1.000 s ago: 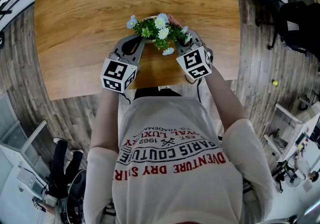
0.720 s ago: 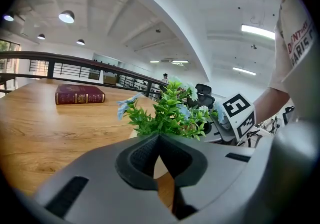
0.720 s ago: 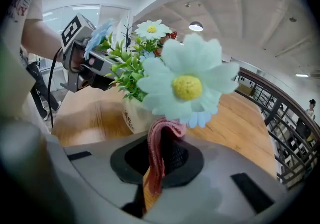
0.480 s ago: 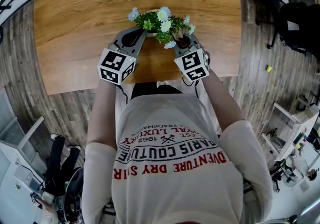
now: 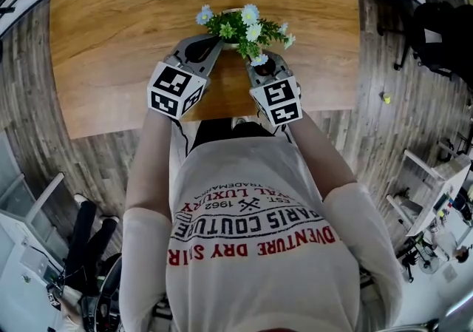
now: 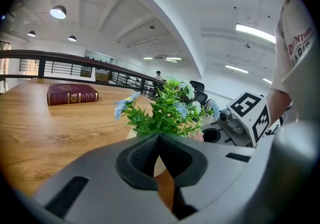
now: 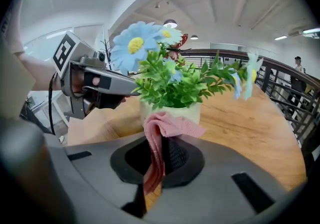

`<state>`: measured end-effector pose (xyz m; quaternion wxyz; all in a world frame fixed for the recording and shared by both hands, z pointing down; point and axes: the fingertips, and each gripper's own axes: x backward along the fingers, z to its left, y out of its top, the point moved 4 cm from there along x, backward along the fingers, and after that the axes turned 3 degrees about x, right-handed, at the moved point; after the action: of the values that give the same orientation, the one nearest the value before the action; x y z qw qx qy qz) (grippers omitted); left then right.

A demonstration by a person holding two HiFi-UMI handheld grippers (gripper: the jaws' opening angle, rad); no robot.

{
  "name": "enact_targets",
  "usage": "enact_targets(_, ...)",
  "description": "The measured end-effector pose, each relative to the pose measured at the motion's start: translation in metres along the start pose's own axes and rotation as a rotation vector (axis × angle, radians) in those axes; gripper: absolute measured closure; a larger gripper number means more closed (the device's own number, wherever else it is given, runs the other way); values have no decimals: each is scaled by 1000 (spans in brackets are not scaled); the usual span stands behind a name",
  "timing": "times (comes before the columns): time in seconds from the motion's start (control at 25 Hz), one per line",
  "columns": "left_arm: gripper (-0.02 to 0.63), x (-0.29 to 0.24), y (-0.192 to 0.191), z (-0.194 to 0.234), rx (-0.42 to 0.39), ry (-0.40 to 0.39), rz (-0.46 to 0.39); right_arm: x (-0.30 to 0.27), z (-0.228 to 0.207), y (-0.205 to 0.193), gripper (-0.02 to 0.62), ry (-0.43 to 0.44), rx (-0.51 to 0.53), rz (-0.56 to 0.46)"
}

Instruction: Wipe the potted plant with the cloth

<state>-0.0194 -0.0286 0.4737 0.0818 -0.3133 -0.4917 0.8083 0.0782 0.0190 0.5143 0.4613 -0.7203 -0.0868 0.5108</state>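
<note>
A small cream pot (image 7: 176, 112) of green leaves with blue and white flowers (image 5: 242, 26) stands near the front edge of the wooden table (image 5: 111, 35). My right gripper (image 7: 160, 140) is shut on a pink cloth (image 7: 159, 133), whose folded top lies against the front of the pot. In the head view the right gripper (image 5: 256, 59) sits just below the plant's right side. My left gripper (image 6: 159, 136) is shut with nothing seen between its jaws, its tip right at the pot's left side (image 6: 133, 133). From above, the left gripper (image 5: 213, 45) points at the plant (image 6: 167, 108).
A dark red book (image 6: 72, 94) lies flat on the table well behind the plant. The table's front edge (image 5: 222, 117) is right under both grippers, with the person's body against it. A black railing (image 7: 287, 93) runs beyond the table's far side.
My right gripper has rolled and slid with the cloth from the plant's right side toward its front. The left gripper has kept its place at the pot.
</note>
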Motion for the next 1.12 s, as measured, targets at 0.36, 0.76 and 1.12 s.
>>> enact_targets(0.36,592,2,-1,1,-40,-91,25,-14,40,22,558,124,15,-41)
enact_targets(0.76,592,2,-6,2,-54,-69,40,0,42,18,558,176,-97,-93)
enact_targets(1.12,592,3,-11,-15,-75,-2,64,36,-13,-31,558,71,-94,20)
